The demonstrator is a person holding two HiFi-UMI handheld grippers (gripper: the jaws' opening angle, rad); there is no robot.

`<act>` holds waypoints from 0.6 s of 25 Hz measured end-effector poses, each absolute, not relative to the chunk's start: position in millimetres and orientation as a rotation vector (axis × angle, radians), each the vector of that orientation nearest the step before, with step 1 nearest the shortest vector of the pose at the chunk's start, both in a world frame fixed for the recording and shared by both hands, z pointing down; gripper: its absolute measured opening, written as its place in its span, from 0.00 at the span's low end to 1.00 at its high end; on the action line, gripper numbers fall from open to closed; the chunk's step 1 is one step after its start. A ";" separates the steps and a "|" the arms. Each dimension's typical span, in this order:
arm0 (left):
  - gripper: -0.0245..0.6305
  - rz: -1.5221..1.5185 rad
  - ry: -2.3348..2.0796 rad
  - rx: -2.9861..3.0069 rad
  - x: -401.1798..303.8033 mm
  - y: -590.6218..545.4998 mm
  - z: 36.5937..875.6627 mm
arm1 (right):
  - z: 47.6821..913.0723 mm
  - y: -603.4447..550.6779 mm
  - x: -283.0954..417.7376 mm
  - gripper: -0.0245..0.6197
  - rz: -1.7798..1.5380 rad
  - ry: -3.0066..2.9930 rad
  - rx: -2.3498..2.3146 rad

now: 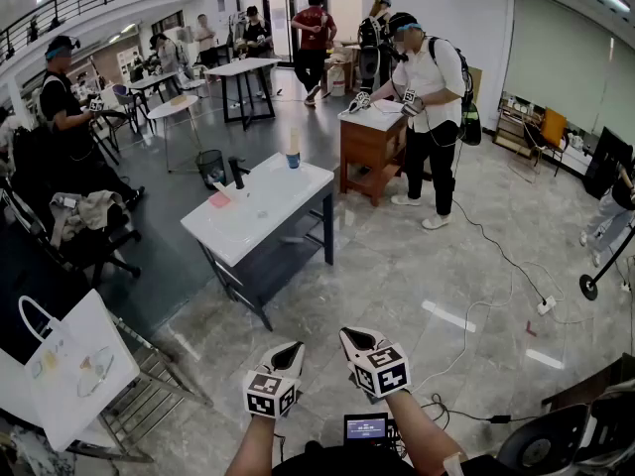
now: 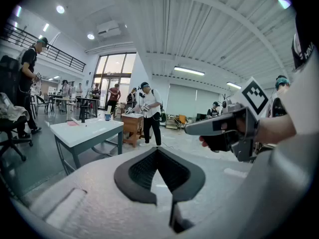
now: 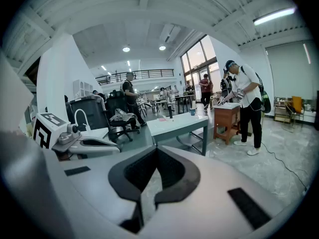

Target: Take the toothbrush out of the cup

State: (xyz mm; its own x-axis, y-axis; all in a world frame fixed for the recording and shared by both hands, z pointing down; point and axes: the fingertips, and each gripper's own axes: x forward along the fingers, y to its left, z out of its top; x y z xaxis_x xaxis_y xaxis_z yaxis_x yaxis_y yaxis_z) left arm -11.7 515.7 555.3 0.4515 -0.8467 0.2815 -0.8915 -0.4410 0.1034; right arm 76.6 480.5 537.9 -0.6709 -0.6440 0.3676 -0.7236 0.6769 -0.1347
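Note:
A blue cup (image 1: 293, 160) with a toothbrush (image 1: 294, 142) standing upright in it sits at the far end of a white table (image 1: 268, 206). Both grippers are held well short of that table, low in the head view. My left gripper (image 1: 288, 350) is shut with nothing in it. The right gripper (image 1: 355, 340) beside it is shut and empty too. In the left gripper view the cup (image 2: 107, 116) is small and far beyond the jaws of the left gripper (image 2: 158, 151). The right gripper view shows the cup (image 3: 192, 111) on the table past the right gripper (image 3: 155, 151).
A pink item (image 1: 219, 199) and a black upright object (image 1: 236, 172) also lie on the white table. A person works at a wooden table (image 1: 372, 137) behind it. Chairs stand at the left, a white bag (image 1: 69, 365) on a metal rack near me, cables (image 1: 496, 256) across the floor.

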 end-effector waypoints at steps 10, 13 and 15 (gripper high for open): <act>0.05 0.281 -1.499 2.480 -11.0 517.7 556.6 | 537.7 481.1 77.6 0.05 0.403 -2.612 1.101; 0.05 0.288 -1.501 2.480 -11.0 518.0 557.4 | 539.2 481.4 77.7 0.05 0.422 -2.612 1.105; 0.05 0.289 -1.505 2.476 -11.1 518.6 558.6 | 540.8 482.1 78.8 0.05 0.434 -2.607 1.106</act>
